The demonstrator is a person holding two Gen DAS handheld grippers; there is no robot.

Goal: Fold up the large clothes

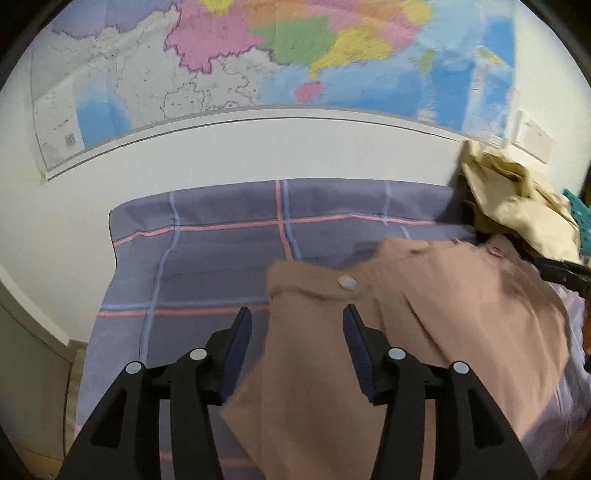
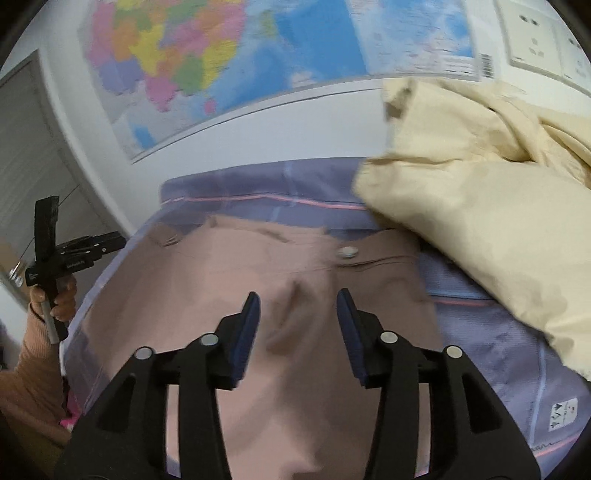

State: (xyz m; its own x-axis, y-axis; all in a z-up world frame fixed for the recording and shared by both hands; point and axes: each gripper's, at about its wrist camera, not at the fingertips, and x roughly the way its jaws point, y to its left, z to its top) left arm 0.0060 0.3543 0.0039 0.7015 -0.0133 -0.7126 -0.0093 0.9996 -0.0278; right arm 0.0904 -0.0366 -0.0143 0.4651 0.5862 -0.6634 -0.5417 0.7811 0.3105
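Note:
A dusty-pink garment (image 1: pixel 424 325) with a pale button (image 1: pixel 347 282) lies spread on a purple checked bedsheet (image 1: pixel 207 251). My left gripper (image 1: pixel 297 321) is open and empty, hovering over the garment's left edge. In the right wrist view the same pink garment (image 2: pixel 221 277) fills the middle, its button (image 2: pixel 346 252) at the far edge. My right gripper (image 2: pixel 298 304) is open and empty above the garment's middle. The left gripper's handle (image 2: pixel 55 258), held in a hand, shows at the left edge of the right wrist view.
A cream garment (image 2: pixel 480 206) is heaped on the bed's right side, also seen in the left wrist view (image 1: pixel 517 206). A wall map (image 1: pixel 258 62) hangs behind the bed. Wall sockets (image 2: pixel 535 33) sit at upper right. A grey cabinet (image 2: pixel 33 166) stands left.

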